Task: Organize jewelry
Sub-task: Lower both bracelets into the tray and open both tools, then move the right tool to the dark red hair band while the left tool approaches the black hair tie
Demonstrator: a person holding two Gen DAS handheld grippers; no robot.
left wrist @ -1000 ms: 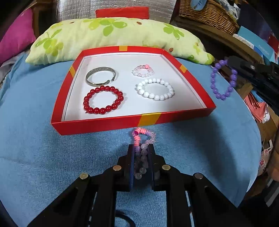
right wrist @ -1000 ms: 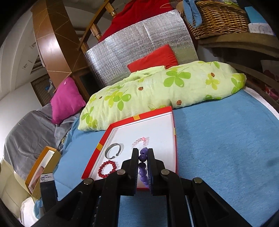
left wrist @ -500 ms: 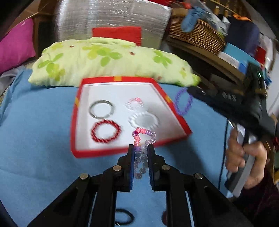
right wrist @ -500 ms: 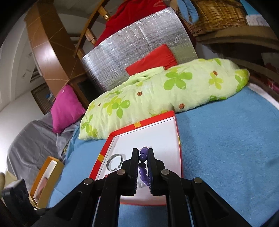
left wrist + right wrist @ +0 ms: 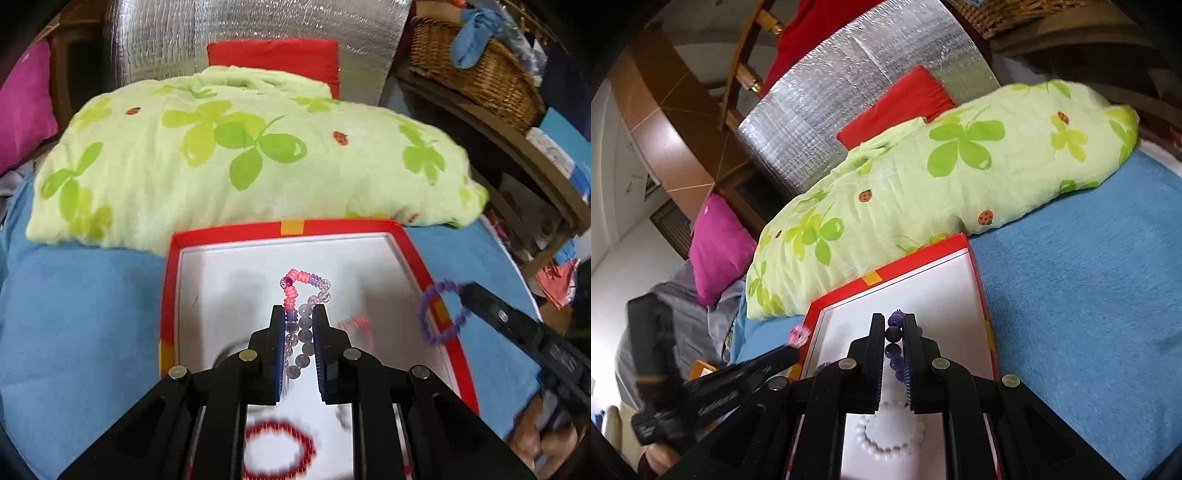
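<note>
**Both bracelets carried in over the tray**

Left wrist view. The left gripper (image 5: 299, 314) is clenched on a pink, lilac and clear beaded bracelet (image 5: 304, 291), whose loop sticks up past the fingertips. A second ago this gripper hung short of the near wall of the shallow red cardboard tray with the white floor (image 5: 168, 295), over the blue towelling bedcover (image 5: 85, 314); now it hangs over the tray's floor, towards the far wall. A red beaded bracelet (image 5: 279, 452) lies blurred on the floor below the gripper body, near the near-left corner. At the tray's right wall the right gripper (image 5: 465, 291) holds a purple beaded bracelet (image 5: 441, 312) dangling as an open ring; it was well off to the right before. A green clover-print pillow (image 5: 240, 162) lies against the tray's far wall.

Right wrist view. The right gripper (image 5: 894, 325) is clamped on the purple beaded bracelet (image 5: 894, 341), a column of beads between the pads, above the tray floor. A white pearl-like beaded bracelet (image 5: 890, 432) lies on the floor beneath. The left gripper enters low left, by the tray's left wall.

Judgement: neither bracelet is laid down yet. Free floor shows towards the far wall, so placing looks next; lowering before release should stop the beads rolling.
</note>
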